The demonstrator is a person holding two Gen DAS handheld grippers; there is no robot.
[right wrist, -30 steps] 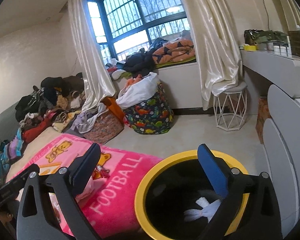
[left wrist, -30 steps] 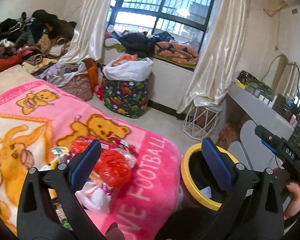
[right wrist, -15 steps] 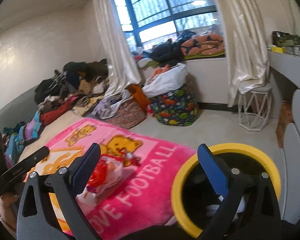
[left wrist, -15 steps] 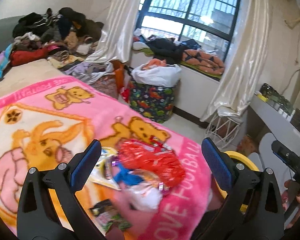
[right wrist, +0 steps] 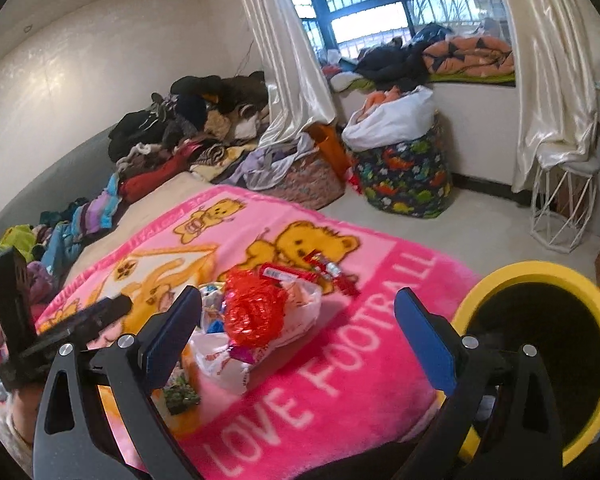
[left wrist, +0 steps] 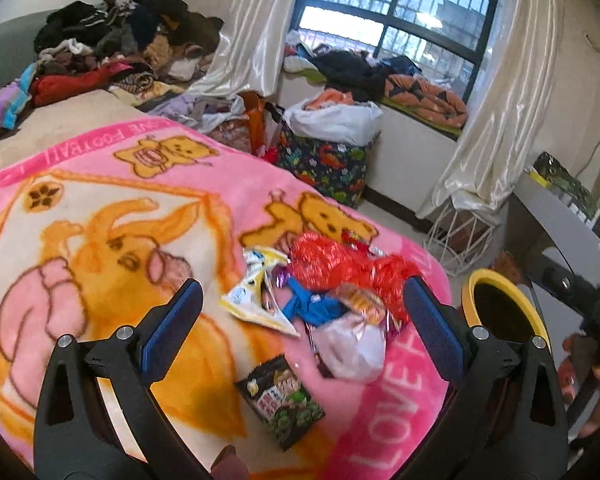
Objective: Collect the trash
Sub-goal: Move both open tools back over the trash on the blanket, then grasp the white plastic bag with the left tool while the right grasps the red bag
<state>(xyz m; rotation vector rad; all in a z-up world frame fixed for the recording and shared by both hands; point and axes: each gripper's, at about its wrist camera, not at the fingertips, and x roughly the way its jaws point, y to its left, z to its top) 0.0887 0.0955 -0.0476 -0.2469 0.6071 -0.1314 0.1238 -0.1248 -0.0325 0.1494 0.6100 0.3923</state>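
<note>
Swung leftward off the yellow-rimmed bin (left wrist: pixel 504 312) since a second ago: then half the left wrist view, now only at its right edge, with the trash pile (left wrist: pixel 324 296) sliding to centre between the fingers. Likewise in the right wrist view, bin (right wrist: pixel 540 344) shifted from bottom centre to the far right corner, white scrap inside no longer visible, pile (right wrist: pixel 256 320) now showing ahead on the left. Left gripper (left wrist: pixel 300 320) held wide apart, gripping nothing, hovering above the pink bear blanket (left wrist: pixel 100 208) on the bed. Right gripper (right wrist: pixel 300 330) equally spread and empty, above the near edge of the blanket, just left of the bin. One bin, standing on the floor touching the right side of the bed. One heap of trash near the right end of the blanket: one red mesh wad (left wrist: pixel 340 268), one blue scrap (left wrist: pixel 312 308), one white-and-yellow wrapper (left wrist: pixel 256 292) on the left, one pale plastic bag (left wrist: pixel 352 348) nearest the bin side, some red snack packets (right wrist: pixel 320 270) on the far side, too tangled to count exactly. One dark green packet (left wrist: pixel 280 396) lying apart, nearer than the heap. Two blue pads per gripper. One dinosaur-print hamper (left wrist: pixel 324 160) far off below the window.
</note>
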